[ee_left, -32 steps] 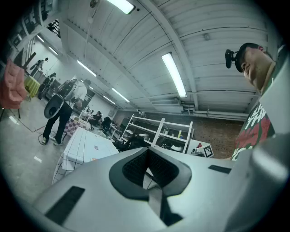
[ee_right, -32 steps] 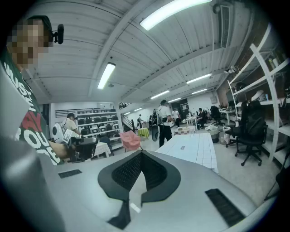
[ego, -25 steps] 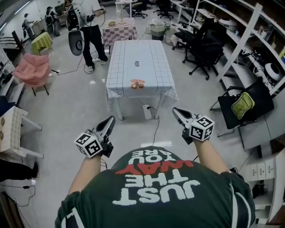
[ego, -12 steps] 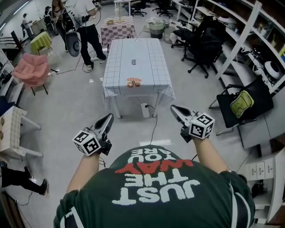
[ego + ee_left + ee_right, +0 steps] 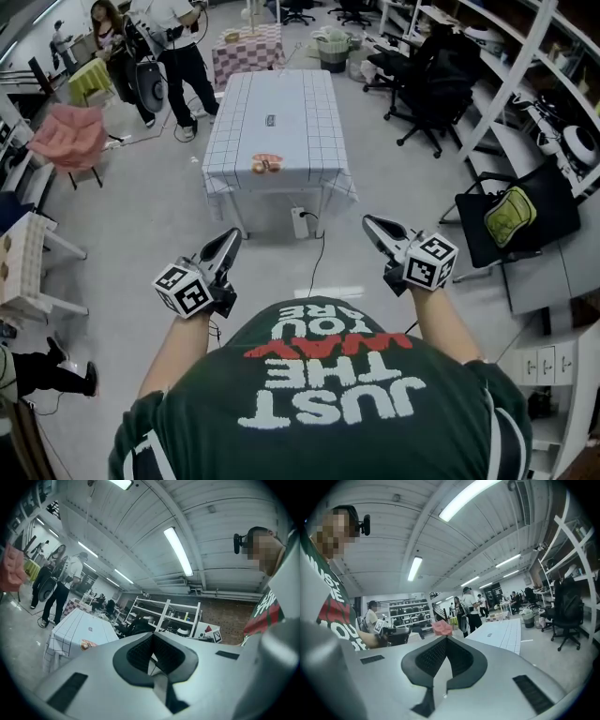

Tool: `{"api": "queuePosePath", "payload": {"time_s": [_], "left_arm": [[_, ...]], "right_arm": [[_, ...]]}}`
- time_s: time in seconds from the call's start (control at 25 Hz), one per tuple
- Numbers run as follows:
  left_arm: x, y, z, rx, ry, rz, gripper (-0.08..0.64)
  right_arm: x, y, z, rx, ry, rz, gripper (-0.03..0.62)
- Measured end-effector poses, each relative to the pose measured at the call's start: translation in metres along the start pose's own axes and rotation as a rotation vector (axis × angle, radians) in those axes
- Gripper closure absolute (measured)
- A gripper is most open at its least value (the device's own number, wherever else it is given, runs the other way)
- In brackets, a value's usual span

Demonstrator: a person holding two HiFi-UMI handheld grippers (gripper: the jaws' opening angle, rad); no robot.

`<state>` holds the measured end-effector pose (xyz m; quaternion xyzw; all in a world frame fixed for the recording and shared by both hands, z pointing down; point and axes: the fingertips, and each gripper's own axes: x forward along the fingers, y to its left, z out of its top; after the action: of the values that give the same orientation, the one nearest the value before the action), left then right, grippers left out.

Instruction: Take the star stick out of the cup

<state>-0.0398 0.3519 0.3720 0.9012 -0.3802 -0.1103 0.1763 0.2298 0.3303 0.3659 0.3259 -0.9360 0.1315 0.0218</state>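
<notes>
We hold the left gripper (image 5: 231, 242) and right gripper (image 5: 370, 225) with jaws pressed together, empty, well apart from the table (image 5: 292, 105).

Orange object (image 5: 265, 165) on table (image 5: 272, 122) — too small to identify.

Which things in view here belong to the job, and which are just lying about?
Job in hand:
- left gripper and right gripper, both shut and empty
- white table
- small orange item on it, possibly the cup; too small to tell

Lying about:
- pink chair
- black office chairs
- yellow-green bag
- small dark item mid-table
</notes>
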Motion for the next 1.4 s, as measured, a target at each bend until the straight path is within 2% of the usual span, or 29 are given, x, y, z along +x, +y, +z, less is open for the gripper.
{"api": "queuePosePath", "payload": {"time_s": [0.28,0.56,0.72,0.88,1.04,1.16,1.4], "left_arm": [[0.024,-0.012,-0.01,0.014,0.029,0.011,0.552],[0.05,0.045,0.002,-0.01,0.018,0.003,0.552],[0.078,0.106,0.013,-0.033,0.011,-0.036,0.552],[0.117,0.192,0.03,-0.056,0.032,-0.104,0.552],[0.16,0.275,0.071,-0.056,0.065,-0.171,0.552],[0.181,0.321,0.098,-0.042,0.069,-0.209,0.552],[0.234,0.412,0.142,-0.045,0.079,-0.243,0.552]], "right_arm": [[-0.01,-0.033,-0.005,0.01,-0.006,0.009,0.561],[0.039,-0.06,-0.003,0.01,0.029,0.005,0.561],[0.092,-0.088,0.005,-0.012,0.051,-0.03,0.561],[0.174,-0.126,0.018,-0.011,0.058,-0.088,0.561],[0.263,-0.155,0.046,0.013,0.034,-0.124,0.561],[0.312,-0.17,0.065,0.005,0.015,-0.14,0.561],[0.4,-0.215,0.094,0.006,0.018,-0.165,0.561]]}}
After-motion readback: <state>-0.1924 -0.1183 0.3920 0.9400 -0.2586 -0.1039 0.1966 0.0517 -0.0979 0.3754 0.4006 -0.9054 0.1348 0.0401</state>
